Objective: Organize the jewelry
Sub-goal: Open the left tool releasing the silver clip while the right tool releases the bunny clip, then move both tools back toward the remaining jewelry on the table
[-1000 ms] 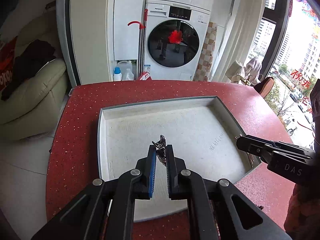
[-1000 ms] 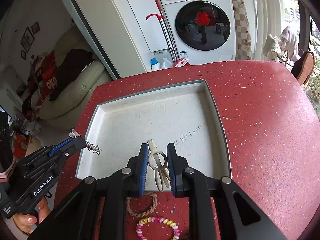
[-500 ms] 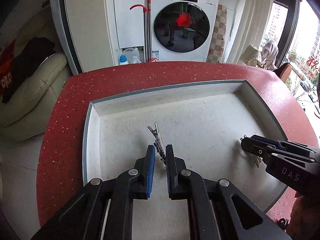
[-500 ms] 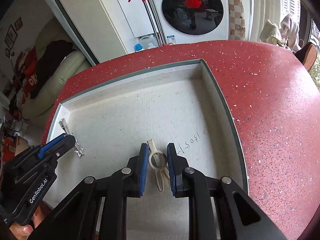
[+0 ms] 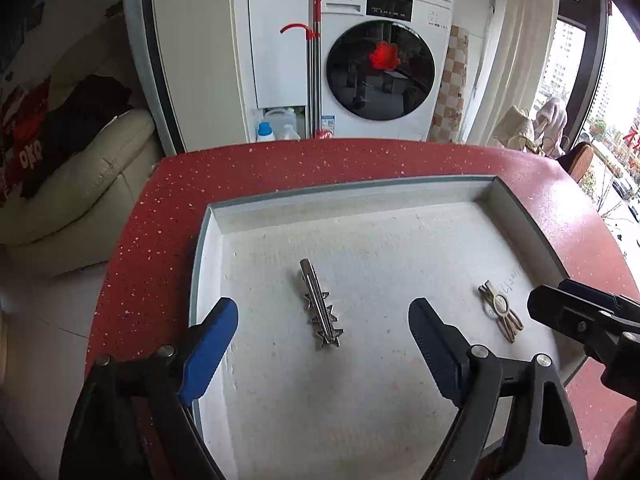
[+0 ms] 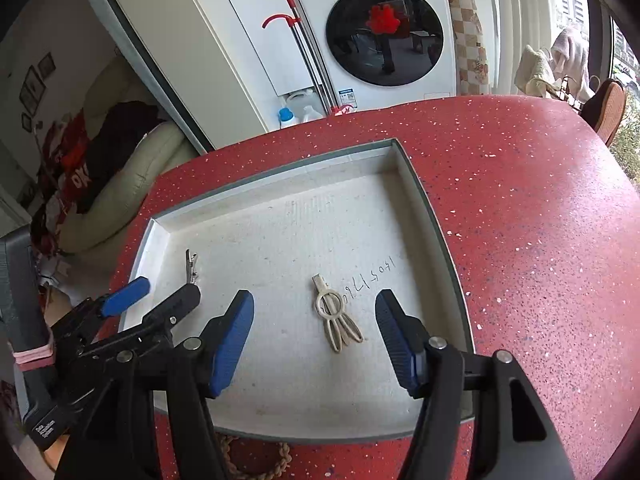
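Note:
A silver hair clip with star shapes (image 5: 321, 306) lies flat in the white tray (image 5: 360, 196), between the open fingers of my left gripper (image 5: 323, 322). A cream hair clip (image 6: 336, 318) lies flat in the same tray (image 6: 280, 178), between the open fingers of my right gripper (image 6: 315, 318). Both grippers are empty. The cream clip (image 5: 501, 316) also shows in the left wrist view, near the right gripper's tip. The silver clip (image 6: 191, 266) shows partly in the right wrist view, behind the left gripper (image 6: 166, 292).
The tray sits on a red speckled table (image 6: 520, 208). A braided ring (image 6: 256, 458) lies on the table just in front of the tray's near rim. A washing machine (image 5: 380, 60) and a cream sofa (image 5: 80, 184) stand beyond the table.
Both grippers have opened and let go of their clips, which now lie flat in the tray. Before, each gripper was shut on its clip and carrying it over the tray.

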### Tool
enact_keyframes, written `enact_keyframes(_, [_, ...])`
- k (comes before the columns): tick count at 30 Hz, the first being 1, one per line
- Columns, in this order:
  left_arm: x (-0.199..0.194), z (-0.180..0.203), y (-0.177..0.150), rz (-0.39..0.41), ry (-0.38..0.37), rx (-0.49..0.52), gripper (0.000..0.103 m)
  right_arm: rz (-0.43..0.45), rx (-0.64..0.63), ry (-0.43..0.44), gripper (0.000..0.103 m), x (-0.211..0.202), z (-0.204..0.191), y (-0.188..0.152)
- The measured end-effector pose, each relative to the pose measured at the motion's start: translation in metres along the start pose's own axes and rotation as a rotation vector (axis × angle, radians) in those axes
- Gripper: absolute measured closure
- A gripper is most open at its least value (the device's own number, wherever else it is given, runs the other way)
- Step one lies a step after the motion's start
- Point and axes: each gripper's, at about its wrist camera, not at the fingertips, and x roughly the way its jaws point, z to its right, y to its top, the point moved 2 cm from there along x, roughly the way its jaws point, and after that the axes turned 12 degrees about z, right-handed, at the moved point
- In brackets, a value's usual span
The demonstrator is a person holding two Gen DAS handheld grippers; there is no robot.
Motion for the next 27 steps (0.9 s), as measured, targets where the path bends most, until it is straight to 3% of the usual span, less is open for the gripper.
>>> enact_keyframes(5, [-0.020, -0.002, 0.007, 0.012, -0.027, -0.015, 0.002, 0.028, 0.035, 0.021, 0.023, -0.026, 0.001, 0.001])
enact_keyframes(12, [-0.076, -0.016, -0.001, 0.057, -0.064, -0.075, 0.000, 0.075, 0.108, 0.049, 0.017, -0.064, 0.008, -0.008])
enact_keyframes(18, [-0.118, -0.020, -0.032, 0.052, -0.066, -0.063, 0.000, 0.113, 0.165, 0.056, 0.015, -0.096, 0.017, -0.028])
enact_keyframes(22, [-0.140, -0.020, -0.056, 0.059, -0.032, -0.017, 0.000, 0.075, 0.176, 0.067, 0.015, -0.108, 0.015, -0.047])
enact_keyframes(27, [-0.150, -0.022, -0.088, 0.008, -0.026, -0.007, 0.000, 0.014, 0.132, 0.048, 0.015, -0.121, 0.009, -0.079])
